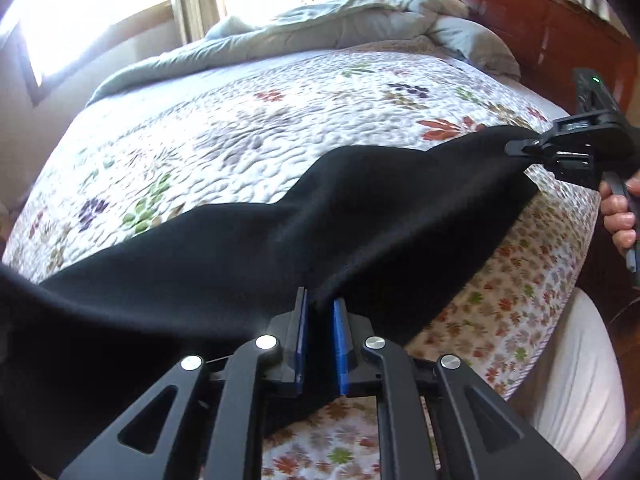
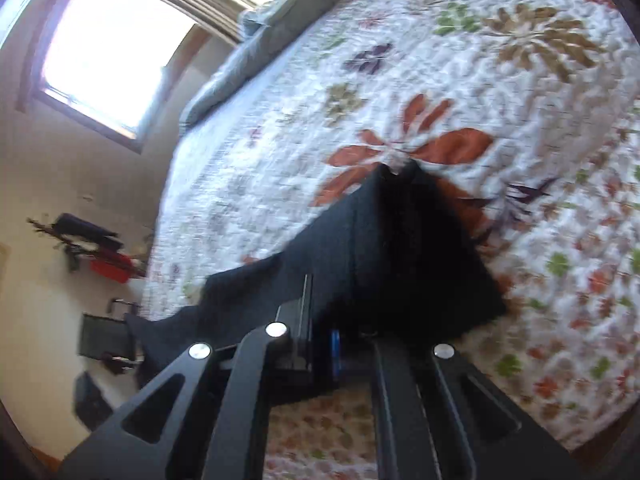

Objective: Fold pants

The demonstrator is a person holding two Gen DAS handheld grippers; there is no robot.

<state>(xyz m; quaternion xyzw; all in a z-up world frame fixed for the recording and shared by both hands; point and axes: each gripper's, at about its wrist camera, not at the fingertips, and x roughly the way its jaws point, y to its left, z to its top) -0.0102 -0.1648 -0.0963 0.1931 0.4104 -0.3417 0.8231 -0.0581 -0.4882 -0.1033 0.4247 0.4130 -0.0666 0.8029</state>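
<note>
From my left wrist camera, my left gripper (image 1: 320, 306) sits at six o'clock with its two blue-padded black fingers (image 1: 340, 334) nearly together, pinching a fold of the black fabric pants (image 1: 248, 248). The pants stretch in a dark band from eight o'clock up toward three o'clock, raised above the white quilted bedspread with red, green and purple flowers (image 1: 248, 120) along that upper edge, while their lower part drapes down over the near side of the bed. At three o'clock my right gripper (image 1: 520, 147) has its black jaws pressed together on the far corner of the pants, and my right hand (image 1: 618, 216) wraps its handle just below. A rumpled grey duvet (image 1: 360, 20) lies heaped at twelve o'clock against the dark red wooden headboard (image 1: 540, 20), and a bright window (image 1: 88, 12) glares at ten o'clock. From my right wrist camera, which is blurred, the right gripper (image 2: 320, 312) again sits at six o'clock, its fingers closed on the pants (image 2: 380, 248); the cloth covers most of the fingers and rises to a peak near the centre of the view, with the rest trailing off toward eight o'clock. The flowered bedspread (image 2: 460, 80) fills the view from twelve to four o'clock, the window (image 2: 112, 48) is at ten o'clock, and some dark and red objects (image 2: 100, 256) I cannot make out sit by the wall at nine o'clock.
</note>
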